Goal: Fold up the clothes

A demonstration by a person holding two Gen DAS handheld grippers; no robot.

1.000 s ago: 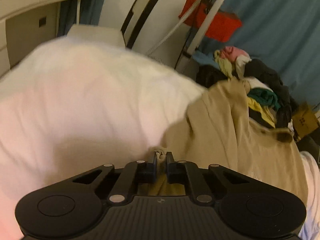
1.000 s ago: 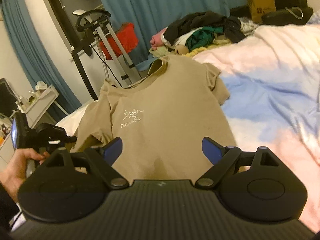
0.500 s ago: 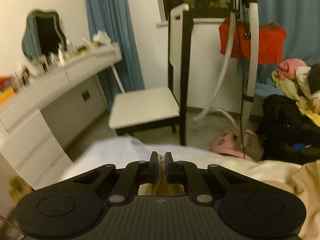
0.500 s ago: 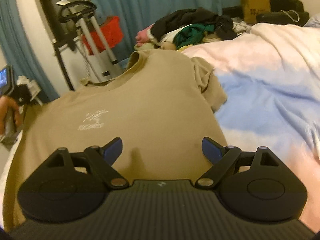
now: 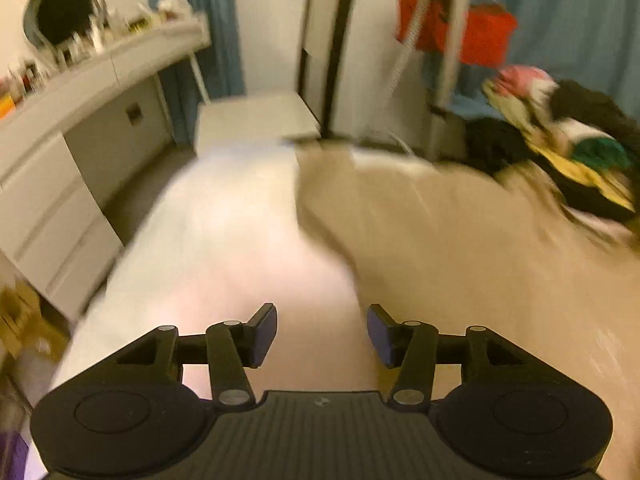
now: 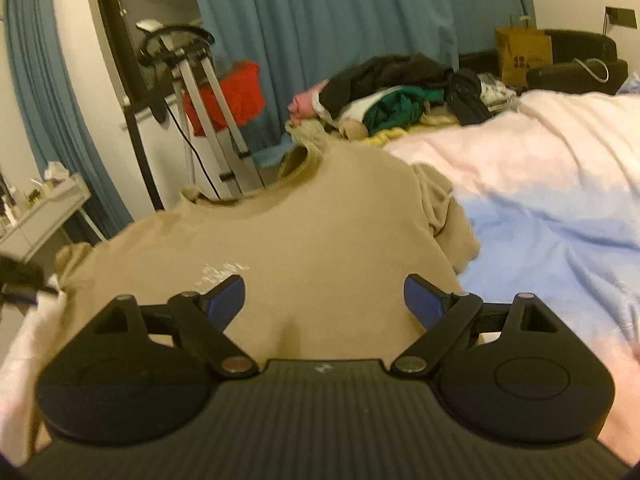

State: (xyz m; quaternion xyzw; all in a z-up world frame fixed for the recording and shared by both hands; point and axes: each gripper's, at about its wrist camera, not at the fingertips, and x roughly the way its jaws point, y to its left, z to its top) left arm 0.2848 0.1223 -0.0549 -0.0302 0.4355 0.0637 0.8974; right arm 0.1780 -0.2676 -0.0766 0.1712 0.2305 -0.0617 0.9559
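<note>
While the tan T-shirt (image 6: 304, 240) lay spread face-up on the bed (image 6: 540, 216), I saw no fold made yet; all folding remained. My left gripper (image 5: 322, 330) had just been opening, with nothing between its jaws. My right gripper (image 6: 324, 300) hovered wide and empty over the hem. Left sleeve sat near the mattress edge; open bedding lay right. The clothes pile (image 6: 400, 92) waited beyond.
</note>
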